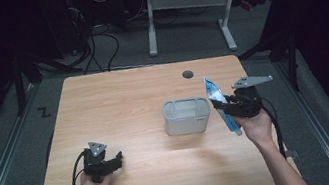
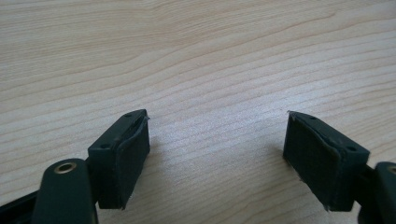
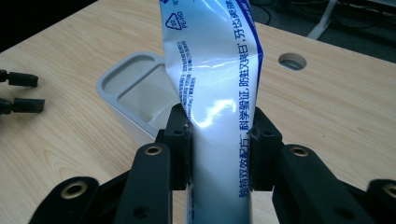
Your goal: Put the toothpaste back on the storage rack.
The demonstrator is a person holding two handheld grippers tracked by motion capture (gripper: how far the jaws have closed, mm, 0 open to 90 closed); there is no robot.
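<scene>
A blue and white toothpaste tube (image 1: 218, 104) (image 3: 215, 88) is clamped between the jaws of my right gripper (image 1: 232, 107) (image 3: 218, 135), raised above the table just right of a grey two-compartment holder (image 1: 187, 116) (image 3: 133, 93). The tube stands roughly upright, its flat end pointing up and away. My left gripper (image 1: 113, 160) (image 2: 217, 140) rests low over the bare wood near the table's front left, jaws wide apart with nothing between them. Its fingertips (image 3: 21, 92) also appear at the left edge of the right gripper view.
The wooden table (image 1: 123, 99) has a round cable hole (image 1: 188, 74) (image 3: 292, 61) near its far edge. Another desk's white legs (image 1: 227, 26) and cables lie on the floor beyond.
</scene>
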